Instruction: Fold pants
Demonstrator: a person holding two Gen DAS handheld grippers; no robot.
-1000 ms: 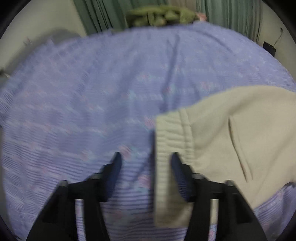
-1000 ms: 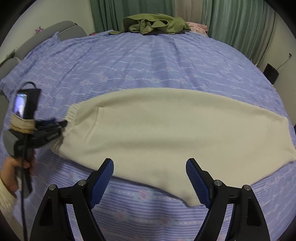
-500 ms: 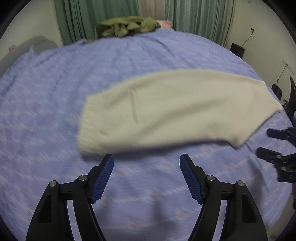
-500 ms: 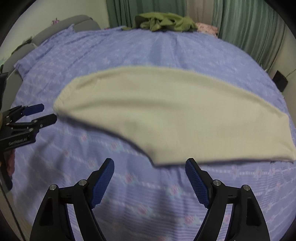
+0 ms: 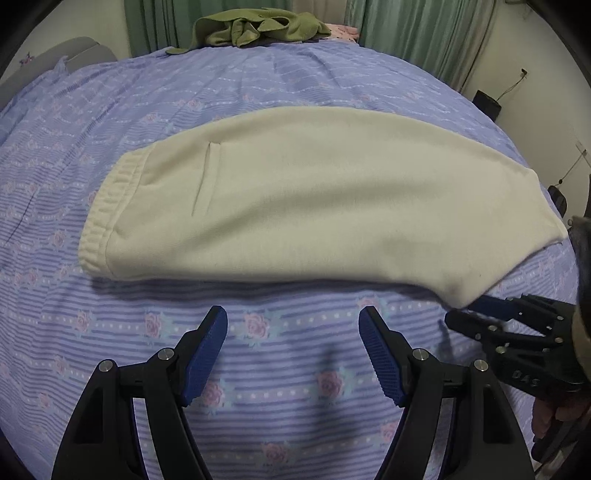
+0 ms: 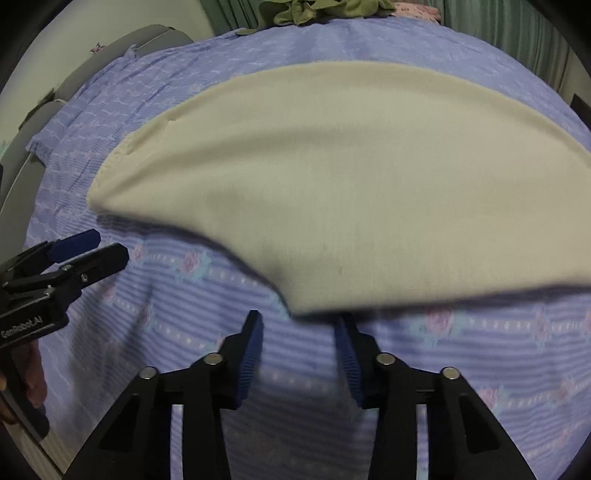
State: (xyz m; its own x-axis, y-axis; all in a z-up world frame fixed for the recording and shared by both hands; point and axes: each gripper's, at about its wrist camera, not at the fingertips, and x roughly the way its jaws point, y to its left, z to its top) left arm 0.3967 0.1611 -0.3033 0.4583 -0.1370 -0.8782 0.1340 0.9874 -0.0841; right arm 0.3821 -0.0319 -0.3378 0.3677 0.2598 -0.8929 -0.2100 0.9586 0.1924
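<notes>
**Cream pants flat on the bed, both grippers free**

Cream fleece pants (image 5: 303, 192), folded lengthwise into one long band, lying flat across the middle of the lavender striped bedspread with pink roses (image 5: 258, 369). Ribbed elastic waistband (image 5: 101, 218) toward the left edge of the bed, slit pocket (image 5: 203, 181) just beside it, leg hems (image 5: 517, 251) toward the right edge.

Left gripper (image 5: 293, 354), black with blue ribbed pads: spread wide, holding nothing, hovering over bare bedspread near the front edge of the bed, a short way clear of the pants' near long edge. Same gripper seen in the right wrist view (image 6: 85, 251) at far left, jaws parted, off the cloth and near the waistband end.

Right gripper (image 6: 299, 354): parted to a moderate gap, narrower than the left, nothing between the pads, its fingertips (image 6: 255, 328) right at the pointed near corner of the pants (image 6: 332, 192). Contact with the cloth impossible to judge through the blur. In the left wrist view, right gripper (image 5: 480, 314) at the right edge, tips just beside the lower hem corner, jaws slightly apart there.

Crumpled olive-green garment (image 5: 255, 29) at the far edge of the bed, in front of green curtains (image 5: 424, 33).
</notes>
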